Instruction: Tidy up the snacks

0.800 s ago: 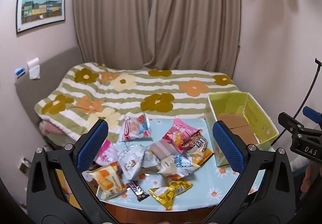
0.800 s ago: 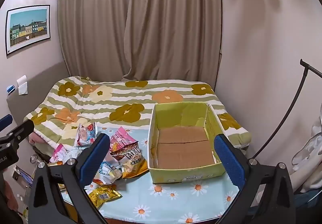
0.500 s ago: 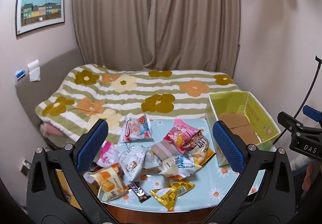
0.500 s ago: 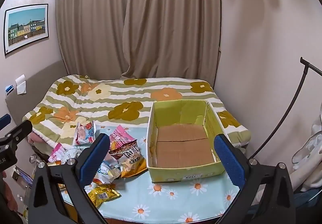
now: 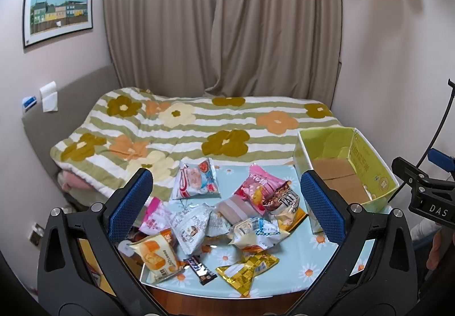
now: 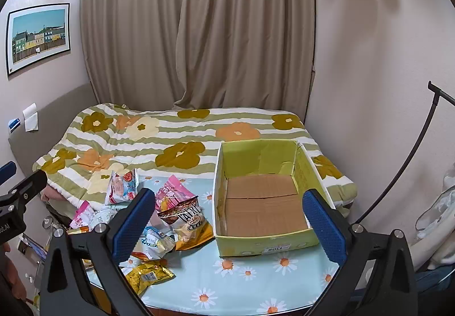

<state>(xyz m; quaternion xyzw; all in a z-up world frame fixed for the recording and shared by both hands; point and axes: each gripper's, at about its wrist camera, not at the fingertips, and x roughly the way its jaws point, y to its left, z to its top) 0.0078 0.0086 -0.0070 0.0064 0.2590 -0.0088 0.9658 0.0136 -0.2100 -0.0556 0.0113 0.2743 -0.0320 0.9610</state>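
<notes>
A heap of snack packets [image 5: 221, 213] lies on the daisy-print table [image 5: 310, 262], among them a gold packet [image 5: 247, 264], an orange one [image 5: 155, 255] and a pink one [image 5: 261, 185]. To their right stands an empty green cardboard box [image 6: 264, 193] with a brown floor. My left gripper [image 5: 226, 213] hovers open above the heap, nothing between its blue pads. My right gripper [image 6: 229, 226] hangs open over the box's near wall, also empty. The same packets [image 6: 182, 213] lie left of the box in the right wrist view.
A bed with a flowered, striped quilt [image 5: 176, 128] runs behind the table, beige curtains [image 5: 221, 20] beyond it. A black curved stand [image 6: 409, 162] rises at the right by the wall. The table's front edge [image 5: 227, 294] lies just below the grippers.
Both views have shifted very slightly; the scene sits a touch lower in the frames. Nothing on the table has moved, and both grippers stay open.
</notes>
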